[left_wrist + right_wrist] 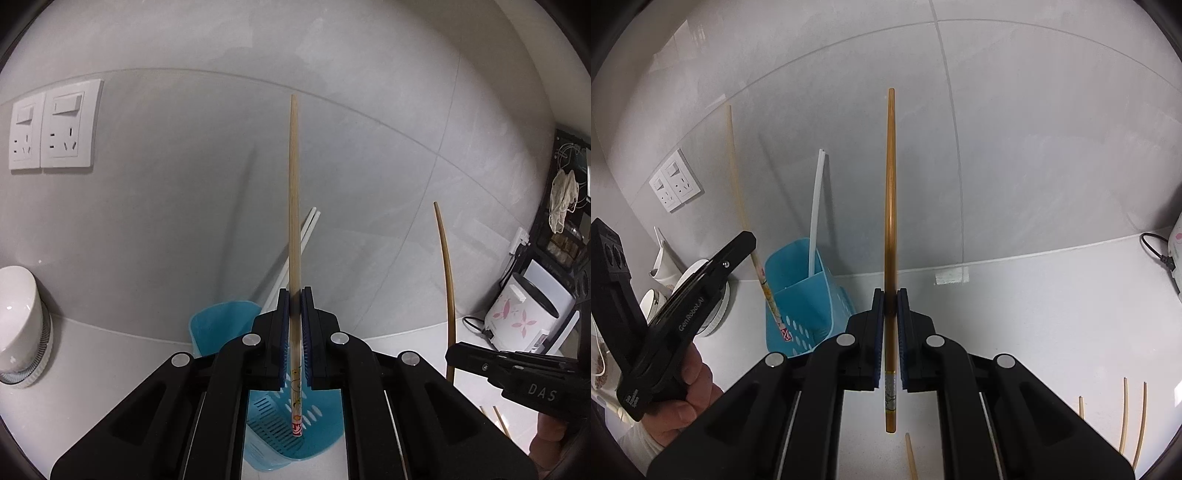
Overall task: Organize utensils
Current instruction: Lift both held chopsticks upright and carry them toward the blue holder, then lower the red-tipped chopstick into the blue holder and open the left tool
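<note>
My left gripper [295, 295] is shut on a pale wooden chopstick [294, 192] held upright; its patterned lower end hangs inside the blue plastic utensil holder [218, 325]. White chopsticks [295, 254] stand in that holder. My right gripper [891, 295] is shut on a dark brown chopstick [891, 192], upright above the counter, right of the holder [798, 291]. The left gripper's arm [679, 314] with the pale chopstick [738, 184] shows at left in the right wrist view. The right gripper's arm [517, 373] with the brown chopstick [447, 280] shows in the left wrist view.
Several loose chopsticks [1126, 417] lie on the white counter at the lower right. A white appliance [18, 325] stands left, a flowered rice cooker [517, 317] right. Wall sockets [51, 129] sit on the grey tiled wall behind.
</note>
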Action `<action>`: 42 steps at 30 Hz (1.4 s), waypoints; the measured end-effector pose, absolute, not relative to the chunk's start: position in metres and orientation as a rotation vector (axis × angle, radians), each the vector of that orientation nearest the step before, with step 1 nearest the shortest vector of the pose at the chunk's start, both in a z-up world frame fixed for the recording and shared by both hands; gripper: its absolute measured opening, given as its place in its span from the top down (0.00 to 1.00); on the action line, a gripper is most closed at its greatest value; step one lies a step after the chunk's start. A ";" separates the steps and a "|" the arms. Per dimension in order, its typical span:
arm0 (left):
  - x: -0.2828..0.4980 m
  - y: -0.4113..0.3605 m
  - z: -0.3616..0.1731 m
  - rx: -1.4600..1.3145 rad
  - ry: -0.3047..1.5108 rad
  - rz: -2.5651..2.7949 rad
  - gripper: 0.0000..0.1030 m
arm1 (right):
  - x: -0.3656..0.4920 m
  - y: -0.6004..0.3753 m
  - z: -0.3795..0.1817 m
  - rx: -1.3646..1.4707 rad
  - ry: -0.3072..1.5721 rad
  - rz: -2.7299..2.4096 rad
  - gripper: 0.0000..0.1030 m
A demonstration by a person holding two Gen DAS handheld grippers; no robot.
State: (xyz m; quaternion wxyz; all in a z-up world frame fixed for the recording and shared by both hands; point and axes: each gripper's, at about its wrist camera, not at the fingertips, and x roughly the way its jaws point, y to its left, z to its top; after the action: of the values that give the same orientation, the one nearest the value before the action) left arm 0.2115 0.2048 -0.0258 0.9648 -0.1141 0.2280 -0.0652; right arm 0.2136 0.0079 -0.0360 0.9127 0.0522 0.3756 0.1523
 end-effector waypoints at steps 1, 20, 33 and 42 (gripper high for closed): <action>0.212 0.206 -0.029 -0.225 0.461 -0.131 0.94 | 0.214 0.008 -0.038 0.106 0.774 0.311 0.94; 0.224 0.188 -0.071 -0.155 0.527 -0.105 0.93 | 0.217 0.013 -0.060 0.110 0.840 0.301 0.94; 0.202 0.191 -0.050 -0.108 0.609 -0.085 0.37 | 0.200 0.006 -0.062 0.115 0.838 0.320 0.94; 0.174 0.190 -0.036 -0.087 0.650 -0.032 0.08 | 0.193 0.007 -0.052 0.123 0.804 0.325 0.94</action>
State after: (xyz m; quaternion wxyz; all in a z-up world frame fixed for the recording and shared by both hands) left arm 0.1736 0.1903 -0.0364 0.9466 -0.0428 0.3193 -0.0155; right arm 0.1930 0.0069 -0.0522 0.9056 0.0597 0.3892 0.1573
